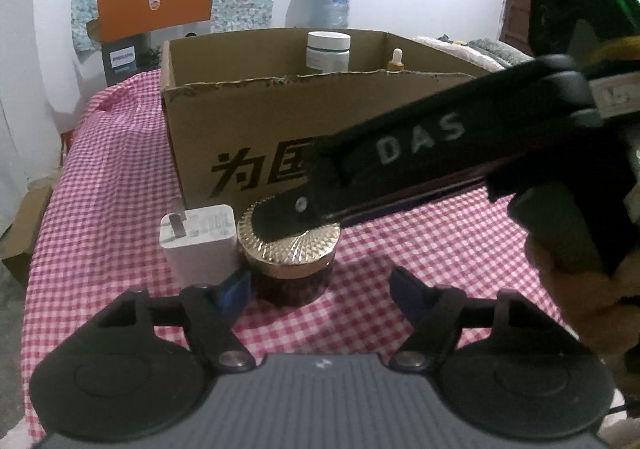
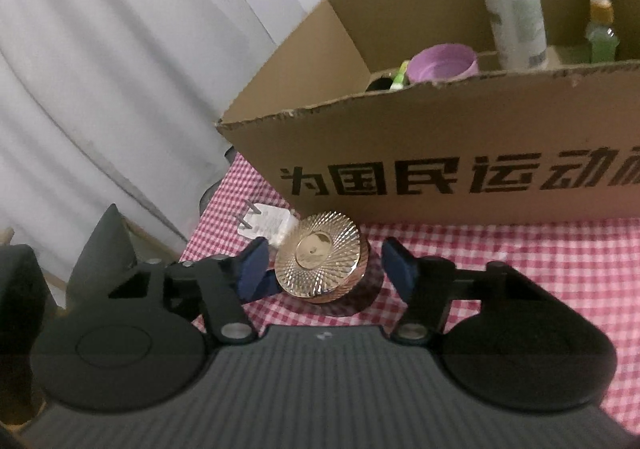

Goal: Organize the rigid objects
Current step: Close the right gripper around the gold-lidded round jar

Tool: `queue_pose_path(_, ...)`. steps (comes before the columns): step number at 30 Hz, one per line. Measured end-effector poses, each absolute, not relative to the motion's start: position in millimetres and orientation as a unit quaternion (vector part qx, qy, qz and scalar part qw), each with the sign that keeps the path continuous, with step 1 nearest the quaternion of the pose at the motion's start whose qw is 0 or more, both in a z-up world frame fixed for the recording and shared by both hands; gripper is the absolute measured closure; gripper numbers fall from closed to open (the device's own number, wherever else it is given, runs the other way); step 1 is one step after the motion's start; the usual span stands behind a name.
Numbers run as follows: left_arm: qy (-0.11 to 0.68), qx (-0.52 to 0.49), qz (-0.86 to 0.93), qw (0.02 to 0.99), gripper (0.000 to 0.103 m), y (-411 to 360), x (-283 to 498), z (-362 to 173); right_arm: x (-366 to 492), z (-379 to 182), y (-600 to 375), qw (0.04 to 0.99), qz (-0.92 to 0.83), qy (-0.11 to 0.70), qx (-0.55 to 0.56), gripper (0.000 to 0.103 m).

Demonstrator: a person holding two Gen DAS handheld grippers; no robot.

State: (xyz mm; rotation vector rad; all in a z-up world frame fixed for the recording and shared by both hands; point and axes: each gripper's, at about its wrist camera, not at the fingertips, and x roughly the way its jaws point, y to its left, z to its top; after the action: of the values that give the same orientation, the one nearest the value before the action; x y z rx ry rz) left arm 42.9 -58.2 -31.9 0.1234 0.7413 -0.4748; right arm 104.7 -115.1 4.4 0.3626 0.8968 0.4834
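Jaws of the right gripper [image 2: 320, 267] stand part-open in our nearest view, one blue pad on each side of a small dark jar with a ribbed gold lid [image 2: 320, 259]; the jar sits squarely in the gap, a little closer to the pad on the picture's left, and we see no pad pressing on it yet. Our left gripper [image 1: 320, 285] is part-open too and holds nothing; from its camera the same jar lies just ahead and left of centre, with the right gripper's dark finger reaching across above the lid. So the right hand is the nearer one, and we judge the coming move to be a straight squeeze across the jar's round body, which stands upright on the checked tabletop [image 2: 520, 249]. Touching or just beside the jar, on its far left, lies a white plug adapter [image 1: 199, 241]. Behind both stands the open cardboard box [image 2: 440, 121], already holding a white bottle [image 2: 514, 13], a dropper bottle [image 2: 602, 25] and a purple cup [image 2: 444, 65].
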Motion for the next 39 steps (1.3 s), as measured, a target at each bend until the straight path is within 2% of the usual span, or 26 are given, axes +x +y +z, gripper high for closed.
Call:
queue_pose_path(2,0.356,0.058,-0.230,0.904,0.027,-57.7,43.2,-31.7,105.7,2.0,-114.1,0.854,0.231,0.432,0.176,0.048)
queue_pose_path(15,0.351,0.074,-0.296,0.885,0.030,-94.0,30.4,-30.5,83.4,3.1,-141.6,0.857,0.201,0.443,0.172,0.047)
queue_pose_path(20,0.340,0.079,-0.273,0.896,0.030,-91.6,25.0,-25.8,76.7,11.0,-164.0,0.865,0.181,0.427,0.190,0.046)
queue_pose_path(26,0.363,0.071,-0.219,0.903,0.031,-82.6,44.8,-29.4,92.8,14.7,-161.1,0.866,0.203,0.412,0.199,0.046)
queue_pose_path(28,0.367,0.070,-0.215,0.902,0.032,-84.4,52.4,-33.9,100.1,11.8,-154.3,0.864,0.211,0.413,0.195,0.048)
queue_pose_path(31,0.366,0.066,-0.213,0.903,0.033,-87.2,58.0,-36.9,110.1,4.5,-145.8,0.861,0.216,0.420,0.190,0.055)
queue_pose_path(39,0.368,0.057,-0.248,0.894,0.033,-99.5,56.1,-36.2,97.6,3.9,-161.4,0.859,0.197,0.430,0.197,0.055)
